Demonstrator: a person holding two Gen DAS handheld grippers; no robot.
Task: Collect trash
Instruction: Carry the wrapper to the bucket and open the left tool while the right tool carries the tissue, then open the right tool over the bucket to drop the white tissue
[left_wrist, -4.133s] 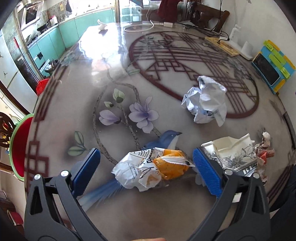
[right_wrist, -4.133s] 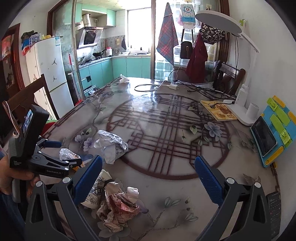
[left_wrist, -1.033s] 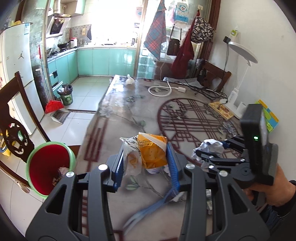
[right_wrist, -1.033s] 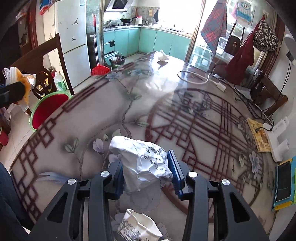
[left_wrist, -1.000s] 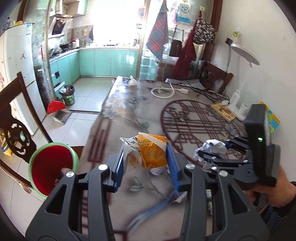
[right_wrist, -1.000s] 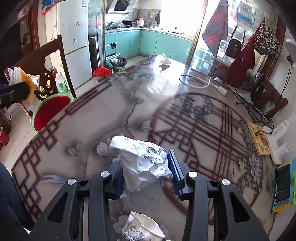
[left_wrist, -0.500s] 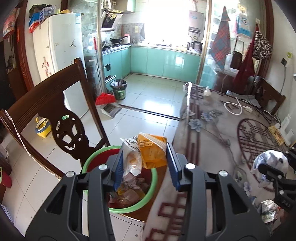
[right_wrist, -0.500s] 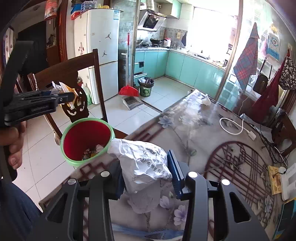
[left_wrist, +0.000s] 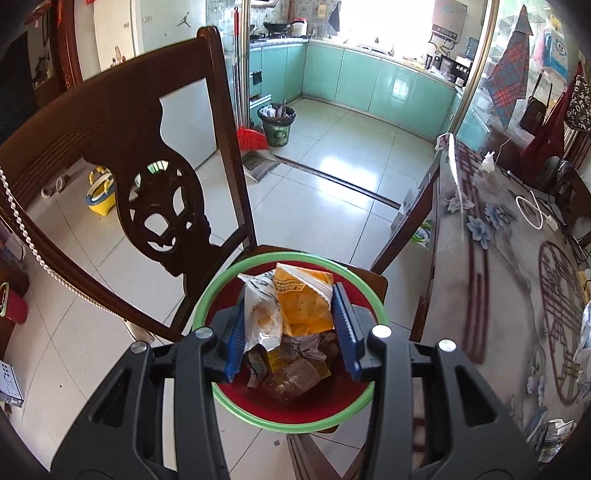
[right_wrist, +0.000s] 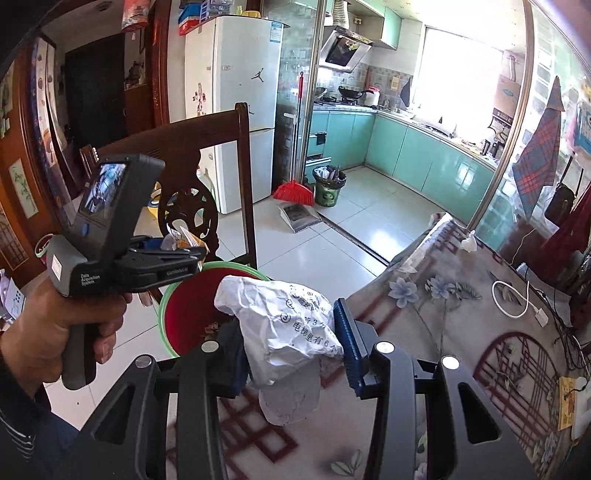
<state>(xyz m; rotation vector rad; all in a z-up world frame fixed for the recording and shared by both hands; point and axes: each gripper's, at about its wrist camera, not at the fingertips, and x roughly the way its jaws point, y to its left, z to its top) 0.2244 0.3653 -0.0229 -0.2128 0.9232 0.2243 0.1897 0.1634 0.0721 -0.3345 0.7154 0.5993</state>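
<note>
My left gripper (left_wrist: 291, 325) is shut on an orange and clear snack wrapper (left_wrist: 295, 302) and holds it right above the red bin with a green rim (left_wrist: 221, 280), which holds other trash. In the right wrist view the left gripper (right_wrist: 184, 247) shows above the bin (right_wrist: 184, 314) on a chair seat. My right gripper (right_wrist: 291, 343) is shut on a crumpled white paper bag (right_wrist: 284, 321), held over the table edge beside the bin.
A dark wooden chair back (left_wrist: 122, 147) rises behind the bin. The glass-topped patterned table (left_wrist: 498, 277) runs along the right, with more crumpled trash (left_wrist: 557, 432) near its front. A broom (right_wrist: 293, 190) and a small kitchen bin (right_wrist: 328, 184) stand far off.
My left gripper has carried the wrapper from beside the bin to directly over it. My right gripper has moved closer to the bin with the white bag still held.
</note>
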